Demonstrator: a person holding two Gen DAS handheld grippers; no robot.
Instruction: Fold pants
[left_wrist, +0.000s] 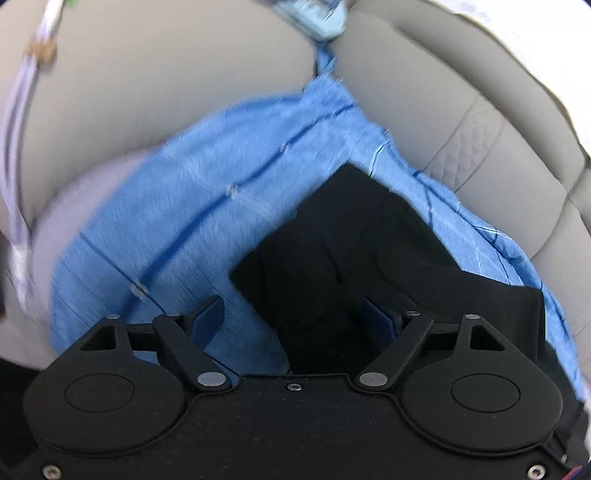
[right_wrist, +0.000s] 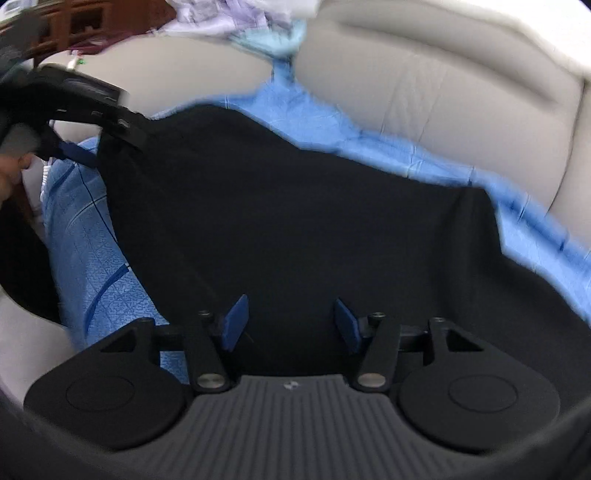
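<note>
The black pants (right_wrist: 295, 221) are seen lying spread on a blue quilted cloth (left_wrist: 177, 206) that covers the seat of a beige leather sofa (right_wrist: 461, 110). In the right wrist view the dark fabric fills most of the middle, its far edge running along the blue cloth just below the sofa's back cushions, with one corner lying toward the right. In the left wrist view a narrower part of the pants (left_wrist: 351, 251) is seen, with a squared corner resting on the blue cloth and soft folds across its surface.

The left claw (left_wrist: 295, 317) is held over the near edge of the pants with its jaws standing wide apart; its blue pads (left_wrist: 207, 321) are clear of the fabric, one over the blue cloth and the other over the black fabric, so nothing is gripped. The right claw (right_wrist: 291, 325) is likewise released, its jaws parted above the black fabric with no cloth pinched between the blue pads (right_wrist: 234, 323).

In the right wrist view the left claw (right_wrist: 79, 153) is seen again at the upper left, beside the pants' left edge, with part of a hand (right_wrist: 9, 173) at the frame's margin. A heap of pale, crumpled laundry (right_wrist: 240, 22) is seen at the far end of the sofa, blurred. Both views are softened by motion blur.
</note>
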